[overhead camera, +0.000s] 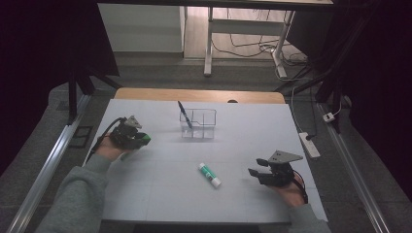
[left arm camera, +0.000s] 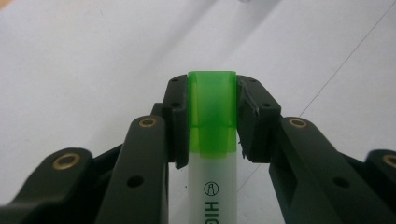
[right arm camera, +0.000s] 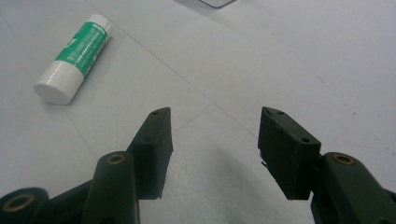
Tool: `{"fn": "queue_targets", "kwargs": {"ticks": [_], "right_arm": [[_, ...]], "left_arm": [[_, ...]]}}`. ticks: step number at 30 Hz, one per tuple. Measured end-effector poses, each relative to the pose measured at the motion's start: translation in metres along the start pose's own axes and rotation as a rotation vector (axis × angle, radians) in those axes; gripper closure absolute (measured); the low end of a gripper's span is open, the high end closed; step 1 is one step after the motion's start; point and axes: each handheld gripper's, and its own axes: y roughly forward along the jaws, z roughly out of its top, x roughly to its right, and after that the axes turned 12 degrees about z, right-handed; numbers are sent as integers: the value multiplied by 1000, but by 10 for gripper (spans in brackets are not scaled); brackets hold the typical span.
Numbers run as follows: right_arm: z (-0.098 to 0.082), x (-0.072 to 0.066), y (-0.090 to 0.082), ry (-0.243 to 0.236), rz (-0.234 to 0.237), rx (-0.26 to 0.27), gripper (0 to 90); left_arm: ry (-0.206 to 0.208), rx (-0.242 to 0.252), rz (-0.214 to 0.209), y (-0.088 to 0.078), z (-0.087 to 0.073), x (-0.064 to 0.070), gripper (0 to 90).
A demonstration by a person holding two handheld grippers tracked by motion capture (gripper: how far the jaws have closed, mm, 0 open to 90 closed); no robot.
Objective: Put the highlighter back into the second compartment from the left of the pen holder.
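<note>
The left hand-held gripper (left arm camera: 212,116) is squeezed tight on a green highlighter (left arm camera: 212,135), up off the white table (overhead camera: 145,194) at the left. The right hand-held gripper (right arm camera: 215,140) is open and holds nothing, near the right edge. A glue stick (overhead camera: 209,174) lies between them. A clear box (overhead camera: 199,124) with a pen (overhead camera: 184,114) stands farther back.

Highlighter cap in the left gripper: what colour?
Translucent bright green cap on a white barrel, clamped in the left gripper. Shows best in the left gripper view.
</note>
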Motion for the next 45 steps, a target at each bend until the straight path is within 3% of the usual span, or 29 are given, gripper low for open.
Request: {"fn": "queue_targets", "kwargs": {"ticks": [13,28,39,45], "right_arm": [[-7,2,-9,12,-12,8,439],[-10,4,-12,15,-21,7,439],[-10,5,-11,12,-21,8,439],[-10,6,-13,15,-25,12,439]], "left_arm": [[-65,95,-8,-16,6,1,661],[-75,221,27,-33,25,9,661],[-108,308,-12,-38,43,16,661],[-108,330,-29,-39,51,20,661]]}}
